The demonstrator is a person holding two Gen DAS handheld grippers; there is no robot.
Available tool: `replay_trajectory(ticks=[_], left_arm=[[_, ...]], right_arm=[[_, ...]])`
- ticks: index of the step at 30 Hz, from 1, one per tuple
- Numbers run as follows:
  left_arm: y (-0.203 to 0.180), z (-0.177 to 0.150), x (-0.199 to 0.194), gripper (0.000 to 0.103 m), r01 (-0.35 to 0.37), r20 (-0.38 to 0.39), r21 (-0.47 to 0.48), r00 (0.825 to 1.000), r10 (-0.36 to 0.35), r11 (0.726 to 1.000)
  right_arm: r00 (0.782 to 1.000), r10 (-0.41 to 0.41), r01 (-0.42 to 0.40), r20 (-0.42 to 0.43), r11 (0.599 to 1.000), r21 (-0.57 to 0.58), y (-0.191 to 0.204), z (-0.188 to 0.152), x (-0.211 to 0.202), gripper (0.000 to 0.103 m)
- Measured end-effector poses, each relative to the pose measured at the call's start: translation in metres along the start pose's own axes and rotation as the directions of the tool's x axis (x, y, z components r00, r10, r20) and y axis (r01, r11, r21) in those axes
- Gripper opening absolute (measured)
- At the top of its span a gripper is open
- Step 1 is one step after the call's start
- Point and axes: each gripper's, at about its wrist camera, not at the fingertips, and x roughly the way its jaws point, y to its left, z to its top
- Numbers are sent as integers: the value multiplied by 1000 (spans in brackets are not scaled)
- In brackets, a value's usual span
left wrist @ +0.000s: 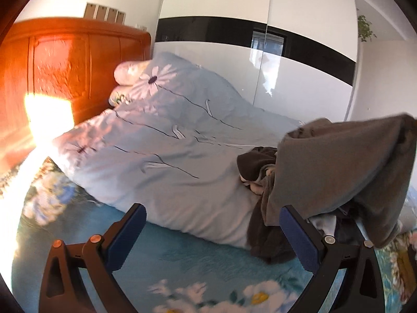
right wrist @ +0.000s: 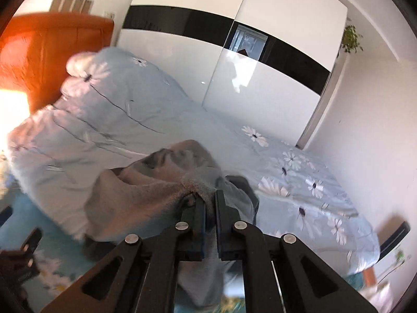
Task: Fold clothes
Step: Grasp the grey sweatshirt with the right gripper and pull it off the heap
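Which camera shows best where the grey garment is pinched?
The right wrist view: the right gripper is shut on the grey garment at its edge. The left wrist view shows the garment hanging, the pinch hidden.

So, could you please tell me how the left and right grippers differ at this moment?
The left gripper has its jaws wide apart and holds nothing; the right gripper has its jaws shut on the grey fleece garment, lifting it. Both are black and hang over the bed.
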Motion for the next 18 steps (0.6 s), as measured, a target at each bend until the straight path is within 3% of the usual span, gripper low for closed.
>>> replay_trajectory(ticks=[5,10,14,18], left_arm=[[32,-2,-53,103,-31,-16,24,999,31,999],[76,-6,-99,103,-70,-47,-66,997,67,995],[94,-5,-129,103,-98,-41,-91,995,94,991],[95,1,-147,103,-136,-40,-41,990,135,990]], right_arm=[[992,95,-98,-86,995,-30,25,-41,-41,6],[968,210,-208,-135,978,30,58,-74,-65,6],[938,316,-316,-142,948,27,93,-82,-80,6],[896,418,-419,-149,908,25,128,-91,-94,6]])
